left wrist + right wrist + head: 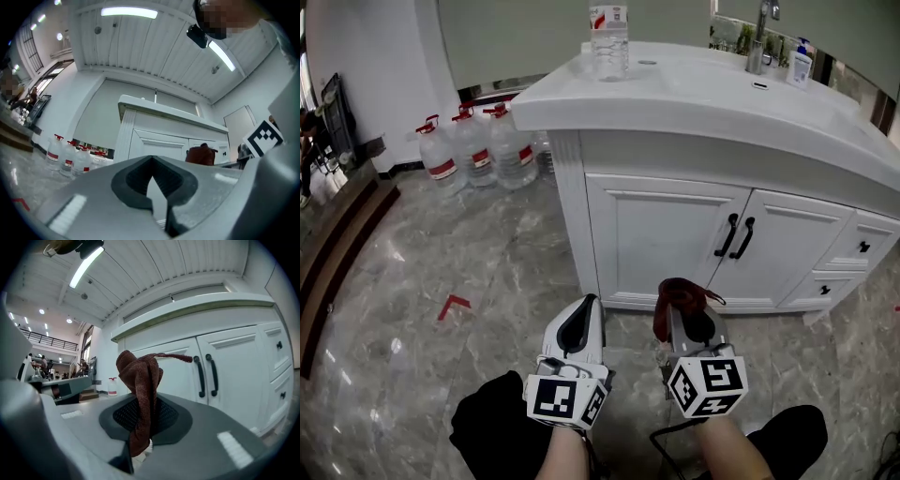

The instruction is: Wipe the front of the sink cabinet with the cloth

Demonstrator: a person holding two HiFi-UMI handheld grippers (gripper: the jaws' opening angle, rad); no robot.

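Note:
The white sink cabinet [666,234] stands just ahead, with two doors and black handles [735,236]. My right gripper [682,317] is shut on a dark red cloth [680,293], bunched and sticking up out of the jaws a short way in front of the doors, apart from them. The right gripper view shows the cloth [139,380] pinched between the pads, with the cabinet [234,366] behind it. My left gripper [585,307] hovers beside it, shut and holding nothing. In the left gripper view the closed jaws [154,190] point at the cabinet [154,143], and the cloth [201,153] shows at the right.
Several large water jugs [478,145] stand on the marble floor left of the cabinet. On the countertop are a clear bottle [609,42], a faucet [759,37] and a soap bottle [800,66]. Drawers [862,246] are at the right, a dark step [337,244] at far left.

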